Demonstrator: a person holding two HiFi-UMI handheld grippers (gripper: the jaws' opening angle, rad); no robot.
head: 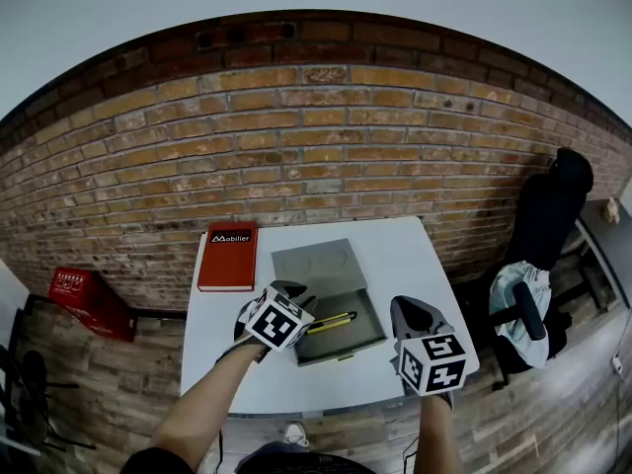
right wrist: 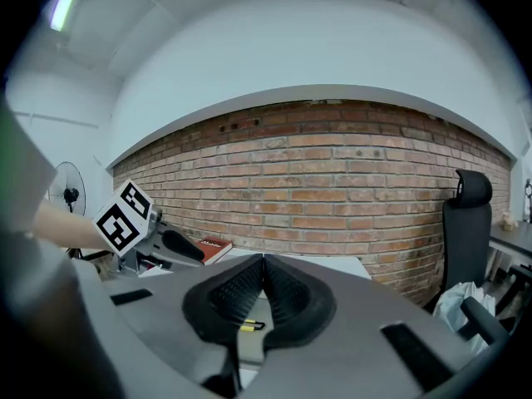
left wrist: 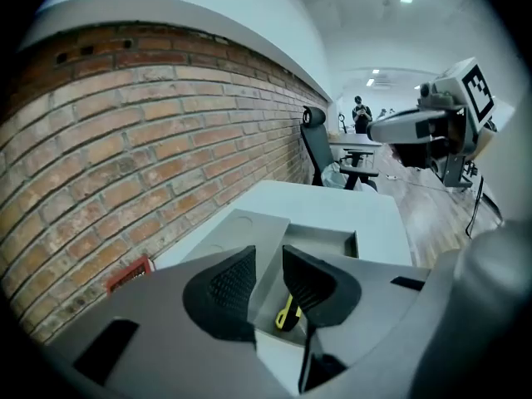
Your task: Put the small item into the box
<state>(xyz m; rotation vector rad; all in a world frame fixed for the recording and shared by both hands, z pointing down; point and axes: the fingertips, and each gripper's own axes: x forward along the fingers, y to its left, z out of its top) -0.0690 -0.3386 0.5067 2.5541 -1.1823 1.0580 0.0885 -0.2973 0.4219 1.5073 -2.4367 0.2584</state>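
Yellow pen seen lying inside grey box, below and just ahead of left gripper; its jaws parted, nothing held; right gripper clenched empty, tips met. Placement judged done; left gripper best lifted straight clear, box wall left unknocked.

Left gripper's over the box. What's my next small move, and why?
Probably draw the left gripper back clear of the open grey box: the yellow-and-black pen already lies inside it, and the left fingers stand apart with nothing between them, so its job looks done.
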